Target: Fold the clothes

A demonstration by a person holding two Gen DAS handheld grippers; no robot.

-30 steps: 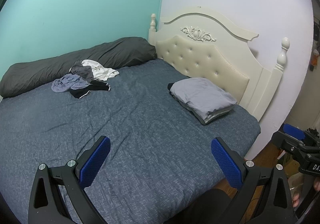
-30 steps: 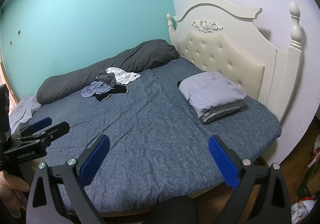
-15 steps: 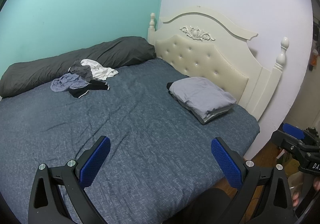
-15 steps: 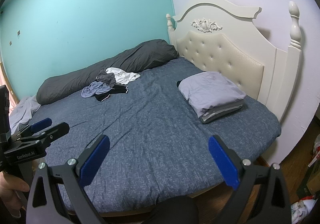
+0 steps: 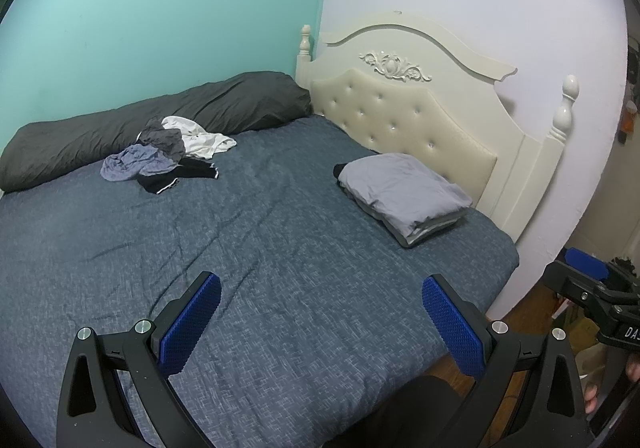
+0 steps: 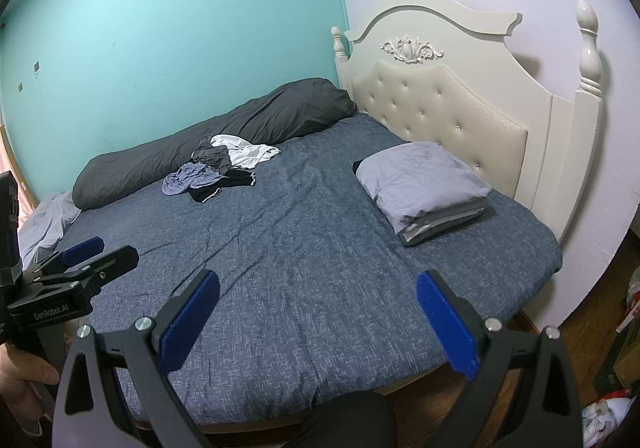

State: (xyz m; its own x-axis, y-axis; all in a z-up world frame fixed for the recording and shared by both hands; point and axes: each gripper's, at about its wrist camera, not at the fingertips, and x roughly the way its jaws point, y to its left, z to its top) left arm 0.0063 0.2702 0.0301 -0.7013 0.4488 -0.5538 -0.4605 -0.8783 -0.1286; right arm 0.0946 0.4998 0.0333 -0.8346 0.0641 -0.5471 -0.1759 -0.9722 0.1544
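Observation:
A heap of unfolded clothes (image 5: pixel 168 152) (image 6: pixel 218 168), white, grey, blue and black, lies at the far side of the bed beside a long dark bolster. A folded stack topped by a light grey garment (image 5: pixel 404 198) (image 6: pixel 424 184) rests near the headboard. My left gripper (image 5: pixel 320 288) hangs open over the near edge of the blue bedspread (image 5: pixel 260 268), nothing between its blue pads. My right gripper (image 6: pixel 318 284) is likewise open and empty over the near edge. Each gripper shows at the side of the other's view.
The dark bolster (image 5: pixel 140 120) runs along the teal wall. A cream tufted headboard (image 5: pixel 404 120) bounds the right side. A pale cloth (image 6: pixel 44 224) lies off the bed's far left corner. Wooden floor and boxes (image 6: pixel 624 348) sit at the right.
Both views have shifted only slightly; the grippers stay open and the clothes have not moved.

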